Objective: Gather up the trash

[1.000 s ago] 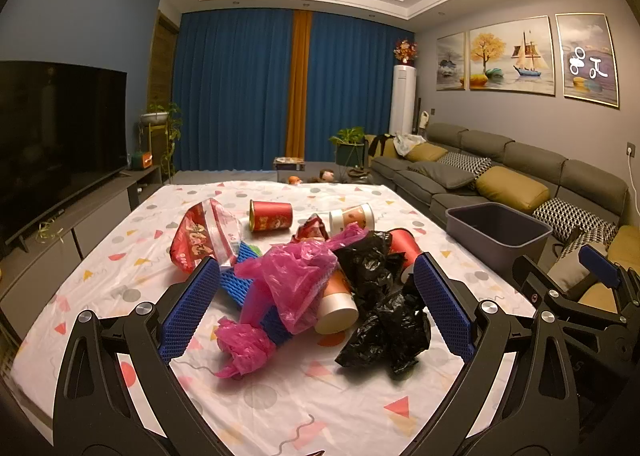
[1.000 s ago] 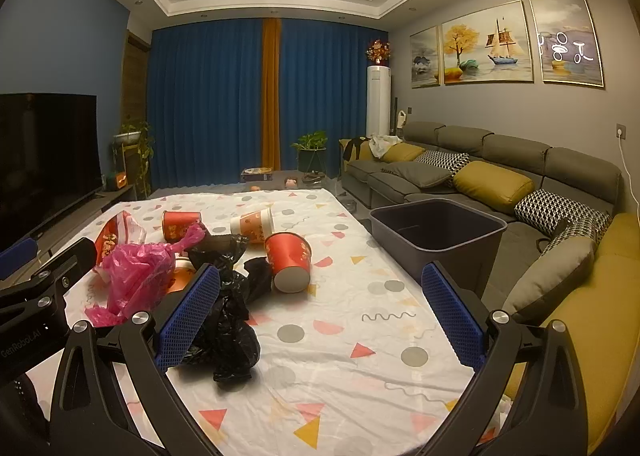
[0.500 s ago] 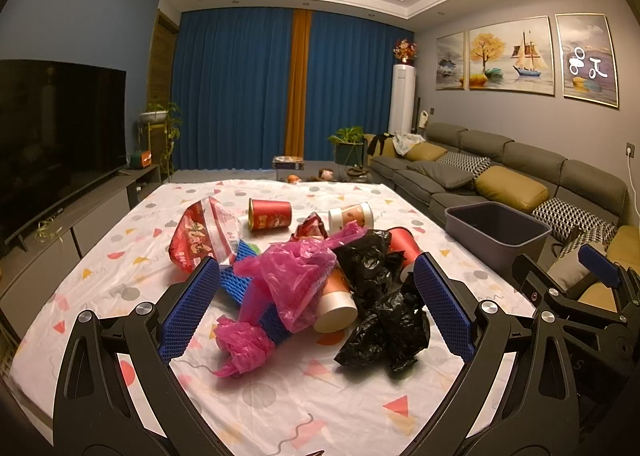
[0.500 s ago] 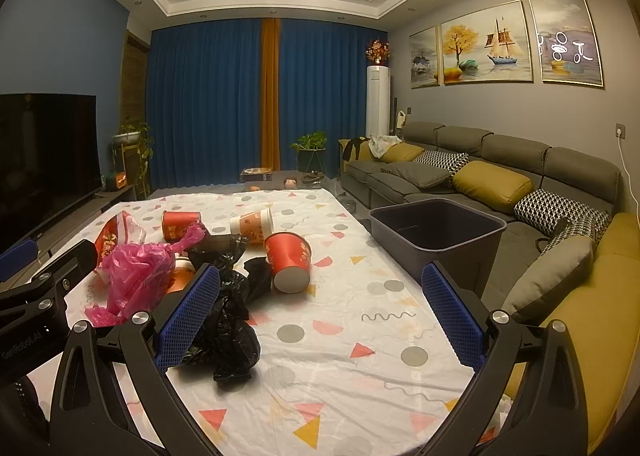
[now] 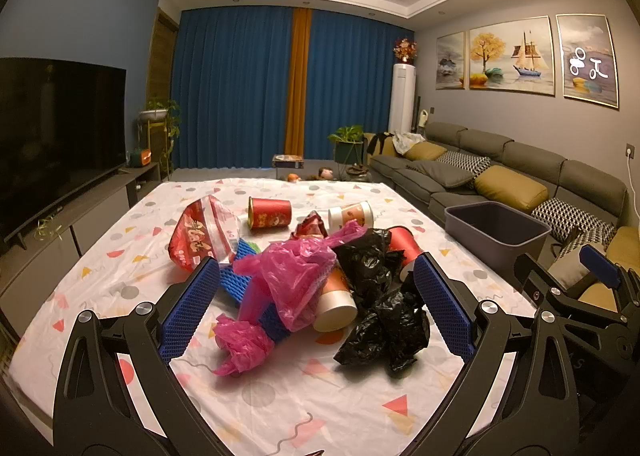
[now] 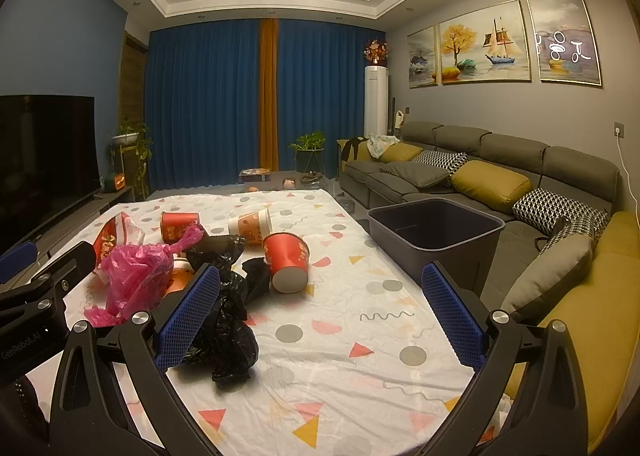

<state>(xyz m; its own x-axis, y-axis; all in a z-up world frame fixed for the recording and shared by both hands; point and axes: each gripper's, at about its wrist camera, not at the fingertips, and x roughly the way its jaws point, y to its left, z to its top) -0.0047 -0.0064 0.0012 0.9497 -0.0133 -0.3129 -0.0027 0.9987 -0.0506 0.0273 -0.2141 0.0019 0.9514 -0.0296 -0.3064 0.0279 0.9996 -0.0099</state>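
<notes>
Both pairs of tongs hover above the near edge of the bench (image 5: 120, 240), which is draped in a white cloth printed with coloured triangles and dots, and both stand wide apart, holding nothing: the left tongs (image 5: 316, 310) frame the litter heap, while the right tongs (image 6: 322, 310) frame mostly bare cloth at the heap's 3 o'clock side. The trash lies bunched mid-bench: a crumpled pink plastic bag (image 5: 296, 276) draped over a blue foam net sleeve (image 5: 240, 276), a white-bottomed paper cup on its side (image 5: 336, 302) touching the pink bag, a crumpled black plastic bag (image 5: 384, 304) at the cup's 3 o'clock, a red foil snack packet (image 5: 200, 230) at the heap's 10 o'clock, and red paper cups tipped over, one (image 5: 270, 212) at 12 o'clock and another (image 6: 286, 258) at 2 o'clock. The dark grey plastic bin (image 6: 436, 234), apparently empty, stands at the bench's 3 o'clock edge, apart from the heap. Nothing looks collected yet, so the step in hand seems to be picking a first piece. I judge the black bag the best start for the right tongs, being nearest the bin: come down over its bulkiest fold, pinch deep so the thin film cannot slip out, and lift straight up before swinging toward 3 o'clock, lest it drag the cup along.
</notes>
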